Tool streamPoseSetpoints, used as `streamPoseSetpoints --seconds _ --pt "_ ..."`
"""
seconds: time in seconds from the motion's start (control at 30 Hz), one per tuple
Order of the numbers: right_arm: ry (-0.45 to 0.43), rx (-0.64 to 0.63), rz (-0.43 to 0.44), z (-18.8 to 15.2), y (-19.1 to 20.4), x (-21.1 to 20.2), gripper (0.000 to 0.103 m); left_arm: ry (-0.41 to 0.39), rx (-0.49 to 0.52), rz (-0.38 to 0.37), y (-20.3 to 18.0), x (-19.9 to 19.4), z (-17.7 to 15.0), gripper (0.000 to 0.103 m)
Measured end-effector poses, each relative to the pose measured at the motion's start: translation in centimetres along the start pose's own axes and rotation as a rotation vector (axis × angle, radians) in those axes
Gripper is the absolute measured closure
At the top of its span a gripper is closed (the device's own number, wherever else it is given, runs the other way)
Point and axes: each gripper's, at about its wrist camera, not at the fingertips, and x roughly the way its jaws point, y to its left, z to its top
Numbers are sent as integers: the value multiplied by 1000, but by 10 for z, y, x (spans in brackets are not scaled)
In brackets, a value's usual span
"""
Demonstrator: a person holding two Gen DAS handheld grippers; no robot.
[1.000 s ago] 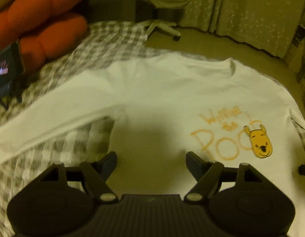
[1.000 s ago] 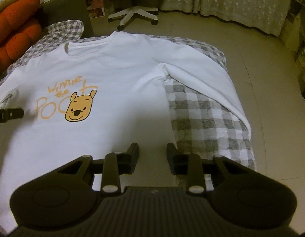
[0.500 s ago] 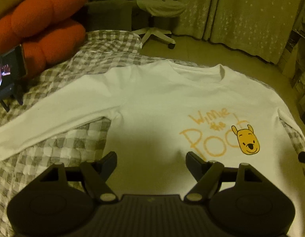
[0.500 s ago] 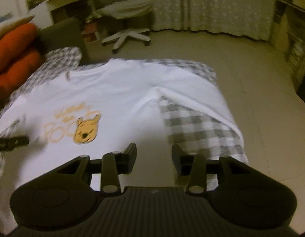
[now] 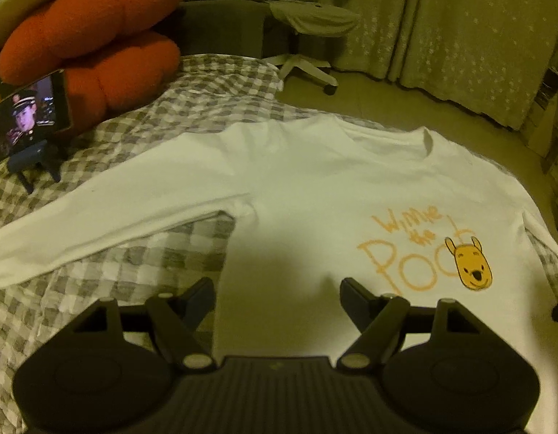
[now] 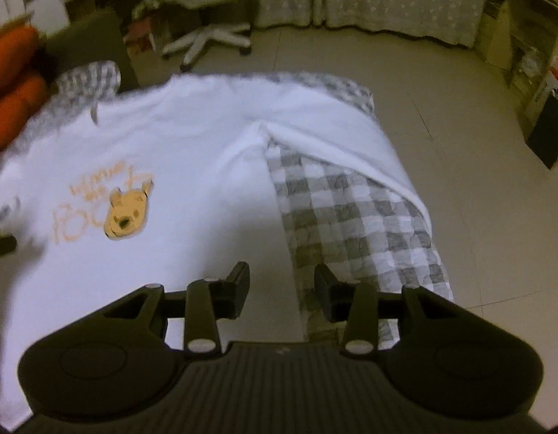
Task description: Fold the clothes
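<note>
White long-sleeved shirt, spread flat

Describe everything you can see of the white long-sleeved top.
The white top lies flat, front up, on the grey checked bedcover. It looks like soft knit, with a round ribbed neckline. Orange lettering and a yellow bear face mark the chest. Both sleeves spread outward; one runs to the bed's edge. Neither gripper touches it.

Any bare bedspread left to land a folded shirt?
Two checked patches: between the left sleeve and shirt body, and between the body and the right sleeve. Crowded at the phone and orange cushions. Both tongs are open, holding nothing.
</note>
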Motion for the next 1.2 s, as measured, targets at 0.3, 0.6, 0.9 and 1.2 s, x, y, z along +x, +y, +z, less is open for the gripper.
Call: streamPoseSetpoints --seconds 0.3,0.6,0.9,1.2 --pt "-61 61 82 10 -8 0 46 -40 42 5 -8 -2 -1 25" --pt "-25 32 116 17 -6 25 46 -62 80 24 -30 1 -4 25" --pt "-64 50 124 20 -14 20 46 -62 -2 35 -35 -12 8 21" --pt "-58 75 105 25 -26 31 46 -23 -44 8 -33 39 13 22"
